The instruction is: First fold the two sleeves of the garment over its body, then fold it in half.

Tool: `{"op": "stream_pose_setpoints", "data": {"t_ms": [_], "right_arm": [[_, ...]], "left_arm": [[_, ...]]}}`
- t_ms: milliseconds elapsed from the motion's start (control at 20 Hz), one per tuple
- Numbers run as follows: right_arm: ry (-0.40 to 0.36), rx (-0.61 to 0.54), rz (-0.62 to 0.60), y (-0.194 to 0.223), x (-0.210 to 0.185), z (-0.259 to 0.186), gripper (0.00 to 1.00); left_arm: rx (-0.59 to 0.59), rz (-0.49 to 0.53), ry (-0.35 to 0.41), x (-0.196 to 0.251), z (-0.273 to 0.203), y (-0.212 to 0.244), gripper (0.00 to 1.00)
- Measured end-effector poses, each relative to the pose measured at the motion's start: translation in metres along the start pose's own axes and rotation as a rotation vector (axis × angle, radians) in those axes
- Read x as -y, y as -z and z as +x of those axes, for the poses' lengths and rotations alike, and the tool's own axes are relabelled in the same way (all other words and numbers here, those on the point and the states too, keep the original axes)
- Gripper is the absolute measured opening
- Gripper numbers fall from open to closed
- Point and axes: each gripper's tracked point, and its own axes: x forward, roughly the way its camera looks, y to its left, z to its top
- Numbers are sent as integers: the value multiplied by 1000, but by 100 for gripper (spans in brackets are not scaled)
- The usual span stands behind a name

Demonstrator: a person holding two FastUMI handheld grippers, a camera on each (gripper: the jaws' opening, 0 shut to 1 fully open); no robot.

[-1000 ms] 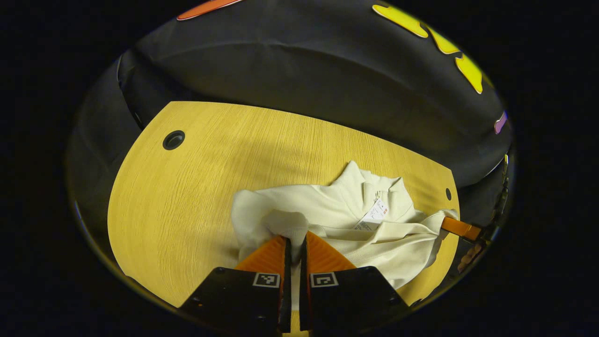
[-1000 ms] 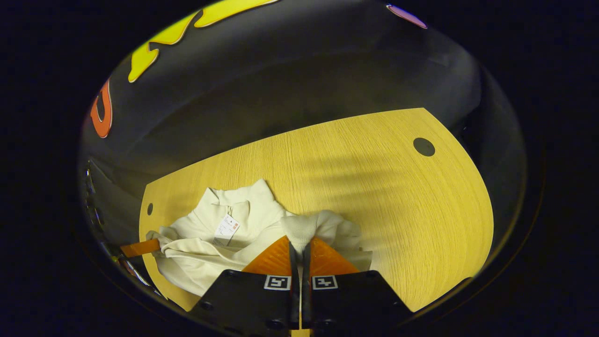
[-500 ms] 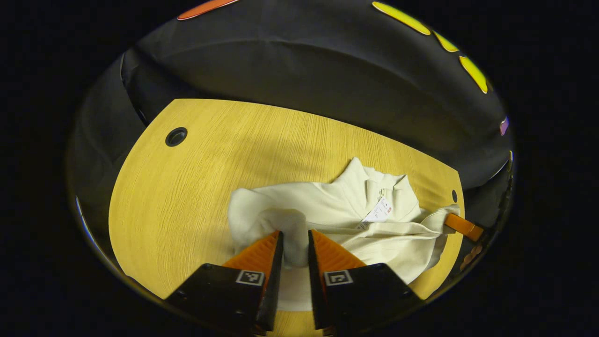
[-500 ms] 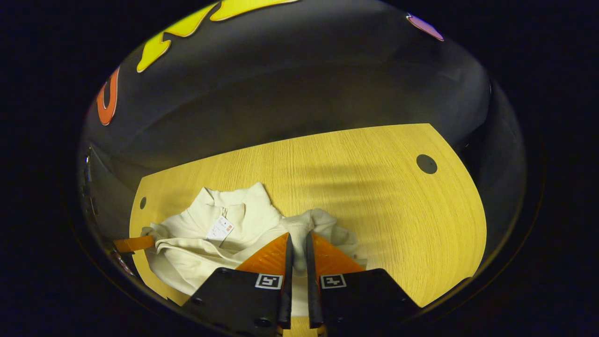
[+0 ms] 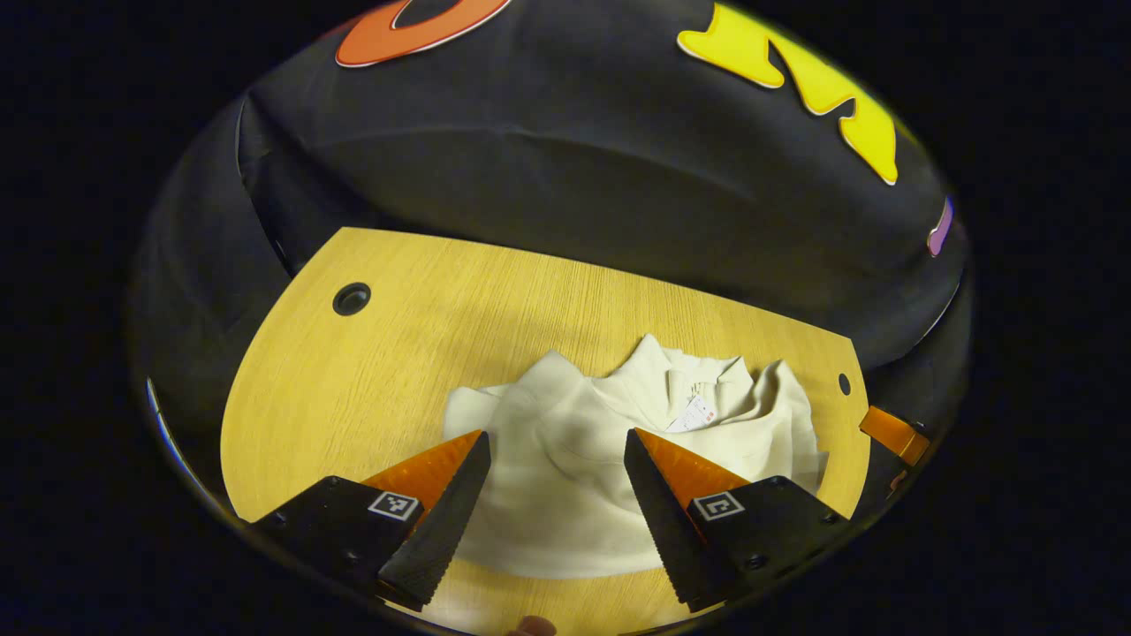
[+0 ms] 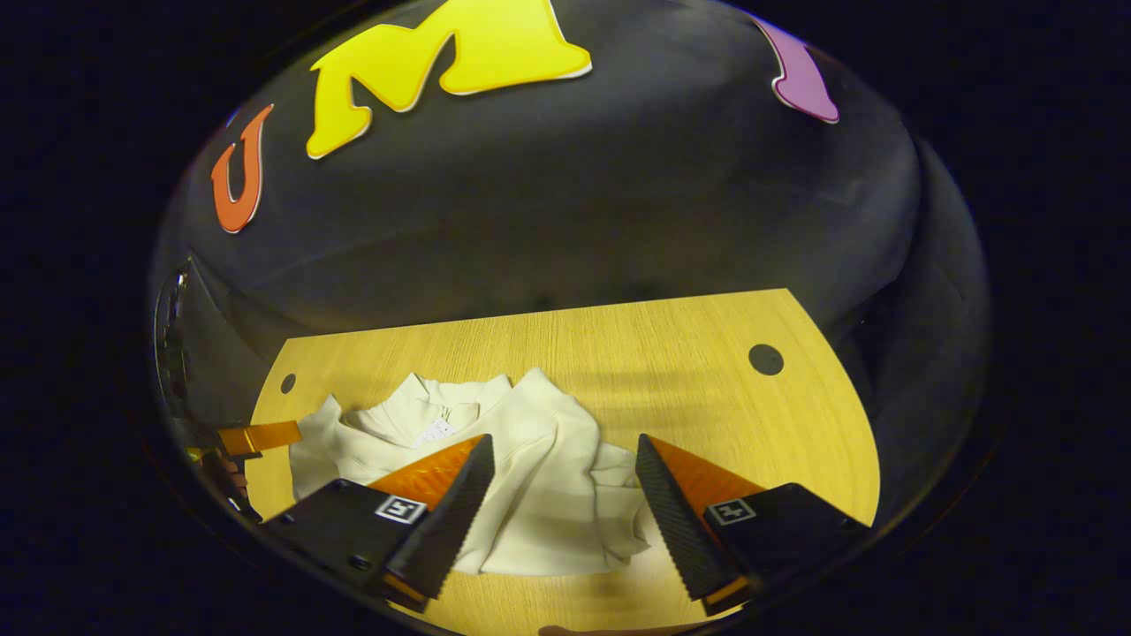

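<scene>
A cream garment (image 5: 565, 468) lies folded in a loose bundle on the wooden table (image 5: 371, 371), its collar and a paper tag (image 5: 693, 413) at the far side. My left gripper (image 5: 557, 446) hangs open above the garment's near half, nothing between its fingers. In the right gripper view the same garment (image 6: 548, 477) lies bunched, with the collar at the left. My right gripper (image 6: 563, 450) is open over it and holds nothing. The other gripper's finger (image 5: 892, 433) shows at the right edge of the left gripper view, and again (image 6: 261, 435) at the left edge of the right gripper view.
The table has a round cable hole (image 5: 351, 299) at its far left and a small hole (image 5: 844, 383) near the right corner. In the right gripper view a hole (image 6: 765, 359) sits at the far right. Bare wood (image 6: 707, 389) lies right of the garment.
Both grippers opened and let go of the cloth they were pinching. They drew back and tilted up. The released fabric dropped onto the garment's body.
</scene>
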Motion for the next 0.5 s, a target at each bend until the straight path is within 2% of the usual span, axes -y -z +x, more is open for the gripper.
{"op": "stream_pose_setpoints", "data": {"t_ms": [100,200,400,500], "right_arm": [[7,54,-32,-12,-3,-32,98],[9,109,-81,-21,-7,-63,98],[18,248,-174,-38,-18,-141,96],[2,319,-195,-45,-28,-182,98]], "left_arm": [[124,-17,6,-1,-23,-24,100],[192,-7,34,2,-47,-37,96],[345,22,41,2,-120,-55,96],[427,42,40,2,-164,-61,96]]}}
